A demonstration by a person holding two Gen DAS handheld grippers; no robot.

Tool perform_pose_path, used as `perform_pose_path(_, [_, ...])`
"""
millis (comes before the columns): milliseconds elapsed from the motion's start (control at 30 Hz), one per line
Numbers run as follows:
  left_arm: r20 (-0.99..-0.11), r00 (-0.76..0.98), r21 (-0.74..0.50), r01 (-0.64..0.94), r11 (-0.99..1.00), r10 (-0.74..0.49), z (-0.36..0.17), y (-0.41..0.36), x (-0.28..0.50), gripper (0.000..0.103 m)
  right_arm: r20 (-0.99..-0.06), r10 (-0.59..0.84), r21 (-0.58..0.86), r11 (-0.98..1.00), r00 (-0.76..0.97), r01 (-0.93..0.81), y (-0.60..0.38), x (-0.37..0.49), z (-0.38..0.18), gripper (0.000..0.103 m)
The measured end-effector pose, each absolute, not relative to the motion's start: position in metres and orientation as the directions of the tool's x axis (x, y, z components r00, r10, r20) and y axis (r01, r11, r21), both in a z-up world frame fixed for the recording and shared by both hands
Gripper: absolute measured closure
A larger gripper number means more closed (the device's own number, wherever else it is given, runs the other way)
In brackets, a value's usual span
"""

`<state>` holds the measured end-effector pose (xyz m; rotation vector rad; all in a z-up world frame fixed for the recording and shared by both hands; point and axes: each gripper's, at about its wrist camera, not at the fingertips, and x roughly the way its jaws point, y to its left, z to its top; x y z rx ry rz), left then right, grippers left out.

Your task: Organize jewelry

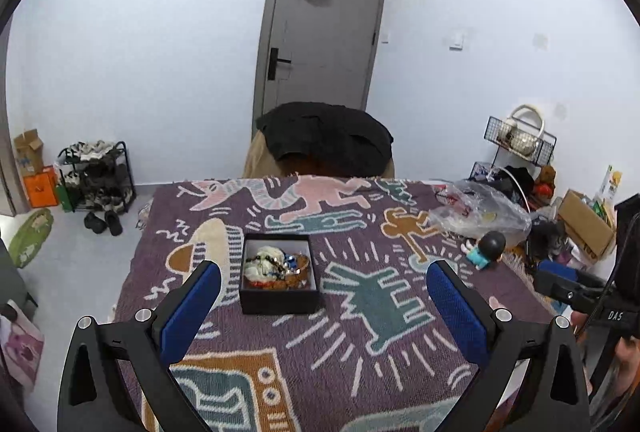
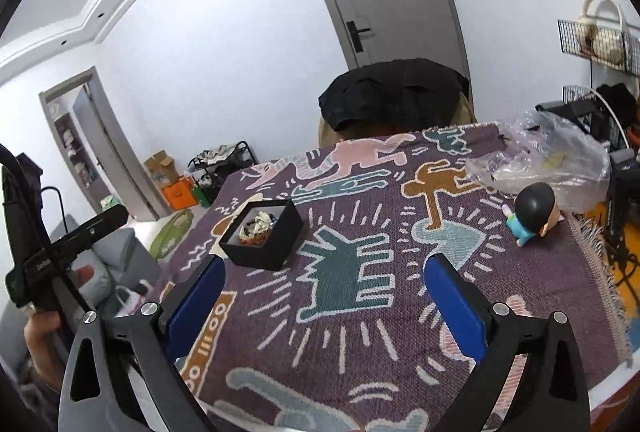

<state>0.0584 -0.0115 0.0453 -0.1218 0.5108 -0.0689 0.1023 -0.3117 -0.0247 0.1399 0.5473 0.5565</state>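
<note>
Two black tools with blue padded fingers hover over the desk, both spread wide and holding nothing: the left tool (image 1: pixel 324 292) and the right tool (image 2: pixel 324 288). Just beyond the left tool's fingertips sits a small open black square box (image 1: pixel 280 298) of tangled jewelry (image 1: pixel 276 268), resting on a purple woven cloth with cartoon figures (image 1: pixel 400 344). Farther right lies a blue-bodied, dark-headed toy figurine (image 2: pixel 530 209).

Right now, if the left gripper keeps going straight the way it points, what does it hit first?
Probably the patterned cloth just right of the black jewelry box. The left gripper is open, angled downward, with nothing between its pads. The box sits nearer its left finger, so depth makes this uncertain.
</note>
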Motion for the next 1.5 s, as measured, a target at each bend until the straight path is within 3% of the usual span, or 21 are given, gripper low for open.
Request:
perform_pose_path(367, [-0.452,0.892,-0.082,-0.023,0.996,-0.016,0.044,-0.009,0.019,0.0,-0.445,0.575,0.204,0.812,0.687,-0.547,-0.301,0.077,-0.018,0.003])
perform_pose_path(667, [-0.432,0.901,-0.093,-0.024,0.995,-0.019,0.042,0.0,0.009,0.0,-0.456,0.579,0.169,0.802,0.676,-0.573,-0.279,0.07,-0.016,0.003])
perform_pose_path(1500, [-0.44,0.898,-0.077,-0.042,0.996,0.003,0.034,0.003,0.011,0.0,-0.463,0.581,0.198,0.804,0.67,-0.561,-0.278,0.077,-0.022,0.003])
